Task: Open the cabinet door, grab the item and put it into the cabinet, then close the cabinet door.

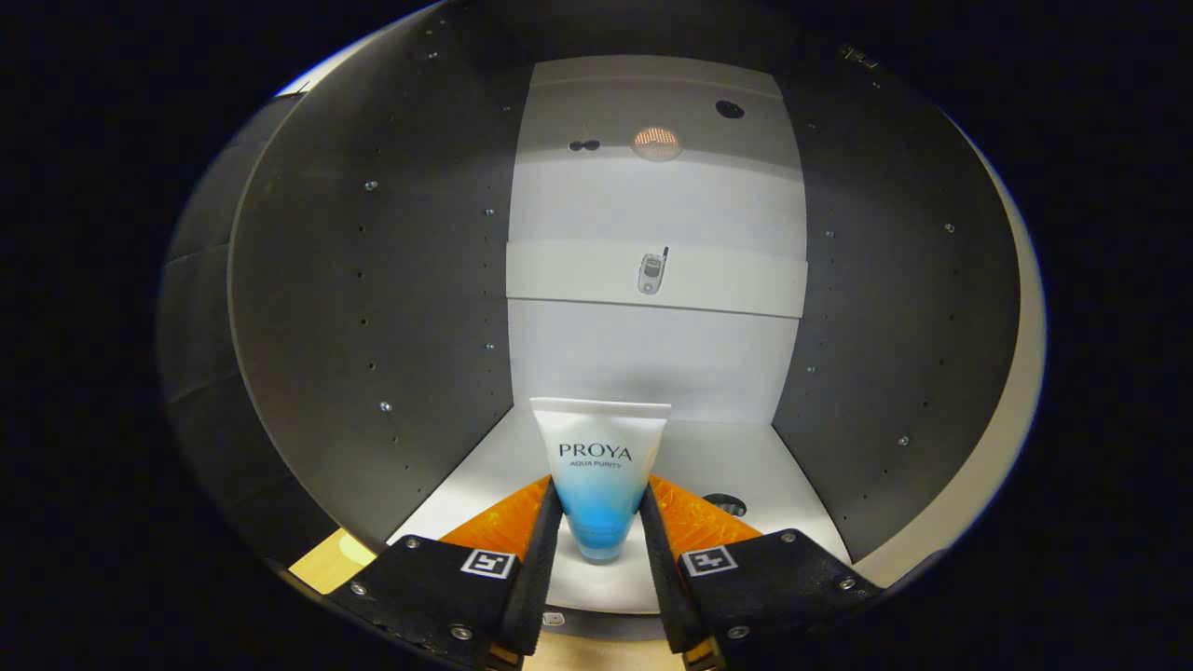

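Your gripper [601, 522] has both fingers pressed on the lower, blue end of a white-to-blue plastic squeeze tube [599, 471], which stands cap-down between them, over the white floor of the open cabinet [746, 457]. Beyond it, dark side walls flank a white back panel, where a small silver flip phone [651, 271] lies on a white shelf [569, 277].

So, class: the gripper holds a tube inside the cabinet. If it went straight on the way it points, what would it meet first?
Probably the cabinet's white back wall. The gripper is shut on the tube, and the lower shelf beyond looks free, though depth is unclear.
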### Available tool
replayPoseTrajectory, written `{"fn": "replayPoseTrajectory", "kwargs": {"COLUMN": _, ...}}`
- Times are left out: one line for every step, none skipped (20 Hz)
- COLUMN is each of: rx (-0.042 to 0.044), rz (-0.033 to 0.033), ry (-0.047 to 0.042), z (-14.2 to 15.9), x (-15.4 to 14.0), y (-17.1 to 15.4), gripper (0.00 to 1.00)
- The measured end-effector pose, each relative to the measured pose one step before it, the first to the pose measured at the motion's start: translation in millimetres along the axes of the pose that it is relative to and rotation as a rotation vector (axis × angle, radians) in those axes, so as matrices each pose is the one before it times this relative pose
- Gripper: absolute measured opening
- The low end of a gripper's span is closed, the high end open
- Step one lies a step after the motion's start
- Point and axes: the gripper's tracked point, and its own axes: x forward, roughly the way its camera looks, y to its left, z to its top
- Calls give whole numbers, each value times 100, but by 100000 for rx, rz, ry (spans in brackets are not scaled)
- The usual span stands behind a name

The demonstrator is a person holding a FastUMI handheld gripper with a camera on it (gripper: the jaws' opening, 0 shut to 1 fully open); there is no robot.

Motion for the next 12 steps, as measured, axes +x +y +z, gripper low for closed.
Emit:
{"fn": "replayPoseTrajectory", "kwargs": {"rx": -664, "rz": -389, "ry": 21, "z": -17, "x": 96, "y": -167, "gripper": 50}}
{"fn": "replayPoseTrajectory", "kwargs": {"rx": -110, "rz": 245, "ry": -36, "z": 50, "x": 35, "y": -22, "gripper": 50}}
{"fn": "replayPoseTrajectory", "kwargs": {"rx": 238, "rz": 331, "ry": 181, "z": -103, "x": 166, "y": 158, "gripper": 50}}
{"fn": "replayPoseTrajectory", "kwargs": {"rx": 121, "rz": 186, "ry": 396, "z": -103, "x": 49, "y": 74, "gripper": 51}}
{"fn": "replayPoseTrajectory", "kwargs": {"rx": -269, "rz": -157, "ry": 728, "z": -176, "x": 103, "y": -59, "gripper": 51}}
{"fn": "replayPoseTrajectory", "kwargs": {"rx": -559, "rz": -405, "ry": 1323, "z": -252, "x": 13, "y": -140, "gripper": 52}}
{"fn": "replayPoseTrajectory", "kwargs": {"rx": -358, "rz": -201, "ry": 1020, "z": -134, "x": 10, "y": -88, "gripper": 52}}
{"fn": "replayPoseTrajectory", "kwargs": {"rx": -37, "rz": 198, "ry": 1195, "z": -309, "x": 6, "y": 31, "gripper": 52}}
{"fn": "replayPoseTrajectory", "kwargs": {"rx": 445, "rz": 375, "ry": 1013, "z": -161, "x": 80, "y": 86, "gripper": 52}}
{"fn": "replayPoseTrajectory", "kwargs": {"rx": 577, "rz": -404, "ry": -1022, "z": 227, "x": -211, "y": -37, "gripper": 53}}
{"fn": "replayPoseTrajectory", "kwargs": {"rx": 290, "rz": -305, "ry": 215, "z": -121, "x": 400, "y": 65, "gripper": 53}}
{"fn": "replayPoseTrajectory", "kwargs": {"rx": -137, "rz": -30, "ry": -166, "z": 50, "x": -24, "y": -14, "gripper": 53}}
